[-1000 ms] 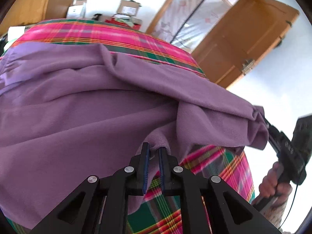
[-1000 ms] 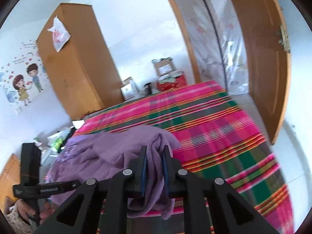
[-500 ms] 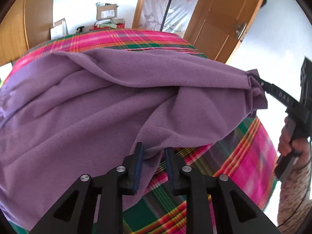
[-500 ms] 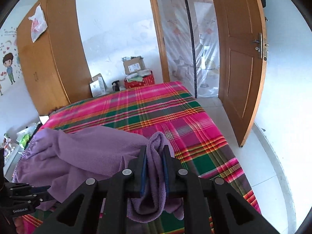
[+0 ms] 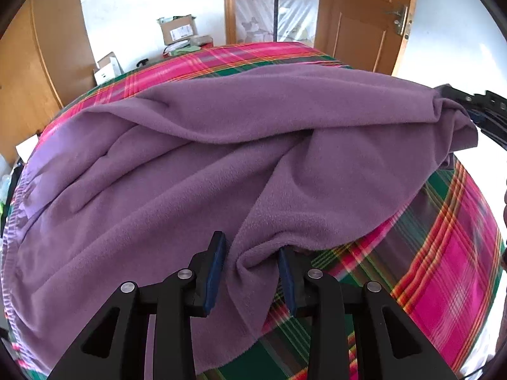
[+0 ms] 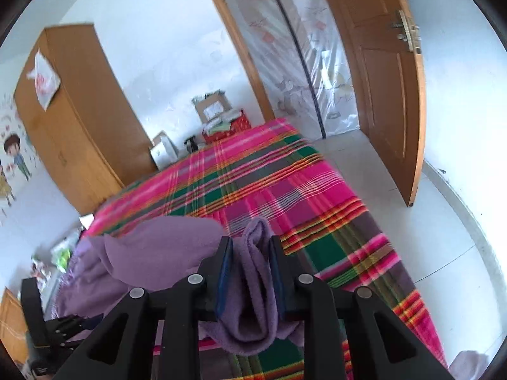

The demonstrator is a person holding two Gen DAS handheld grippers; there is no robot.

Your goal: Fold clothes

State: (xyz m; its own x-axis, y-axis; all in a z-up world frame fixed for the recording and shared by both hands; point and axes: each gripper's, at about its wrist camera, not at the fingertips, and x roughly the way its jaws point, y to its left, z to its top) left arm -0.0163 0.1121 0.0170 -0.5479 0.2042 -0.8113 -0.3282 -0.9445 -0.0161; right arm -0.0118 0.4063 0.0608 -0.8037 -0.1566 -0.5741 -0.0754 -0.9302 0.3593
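Purple fleece garment (image 5: 221, 164) lies spread over the near half of a bed covered with a pink-and-green plaid blanket (image 5: 443, 269), one layer drawn across another so that a long fold edge runs from the left side towards the right corner. A first fold therefore appears to be laid, though the cloth is still rumpled and loose; smoothing and at least one further fold seem to remain. The left gripper (image 5: 250, 272) stands over the near hem with its jaws apart, having just been opening; a tuck of fleece hangs between the pads, and no pad can be seen pressing on it. The right gripper (image 6: 250, 272) has also just been opening, yet a bunched corner of the garment still fills the narrow gap between its jaws, and the blur leaves it unclear whether they still pinch the cloth. The left wrist view alone shows the whole spread and the fold line, with the other gripper at the far right corner. The right wrist view alone shows the bare far half of the blanket, the wardrobe (image 6: 79, 133), the open door (image 6: 389, 88) and the cardboard boxes (image 6: 212, 107) beyond the bed.
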